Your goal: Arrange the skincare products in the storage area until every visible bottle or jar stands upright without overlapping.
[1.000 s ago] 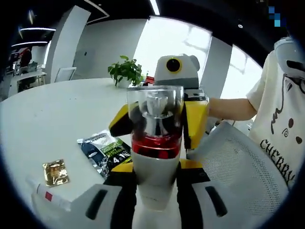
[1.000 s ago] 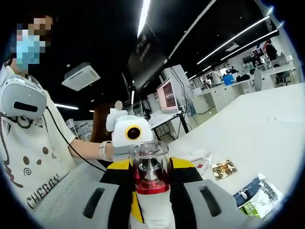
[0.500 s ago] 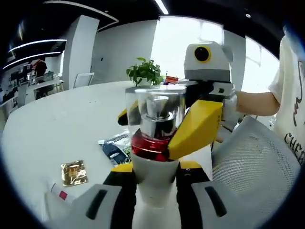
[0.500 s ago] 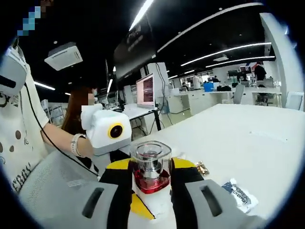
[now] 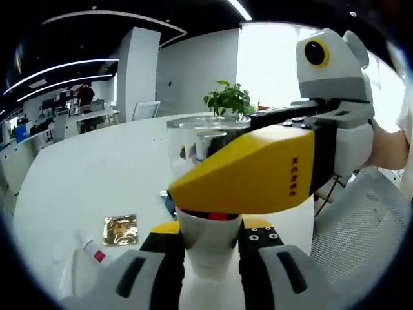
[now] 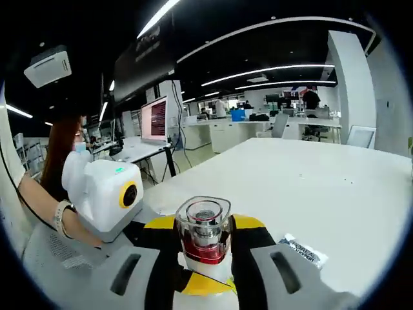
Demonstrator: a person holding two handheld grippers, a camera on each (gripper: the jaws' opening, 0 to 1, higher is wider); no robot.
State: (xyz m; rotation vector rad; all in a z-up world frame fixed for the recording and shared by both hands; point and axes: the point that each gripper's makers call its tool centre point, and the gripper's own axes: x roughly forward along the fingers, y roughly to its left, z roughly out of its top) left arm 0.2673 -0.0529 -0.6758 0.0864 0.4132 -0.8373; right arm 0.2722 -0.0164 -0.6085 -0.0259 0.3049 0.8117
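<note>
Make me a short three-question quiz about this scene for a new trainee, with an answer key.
1. True or false: both grippers are closed on the same bottle.
2. What colour is the band below the bottle's clear cap?
A. red
B. green
C. blue
3. Fill in: in the left gripper view, the gold sachet lies flat on the white ____.

Key: 1 true; 2 A; 3 table.
</note>
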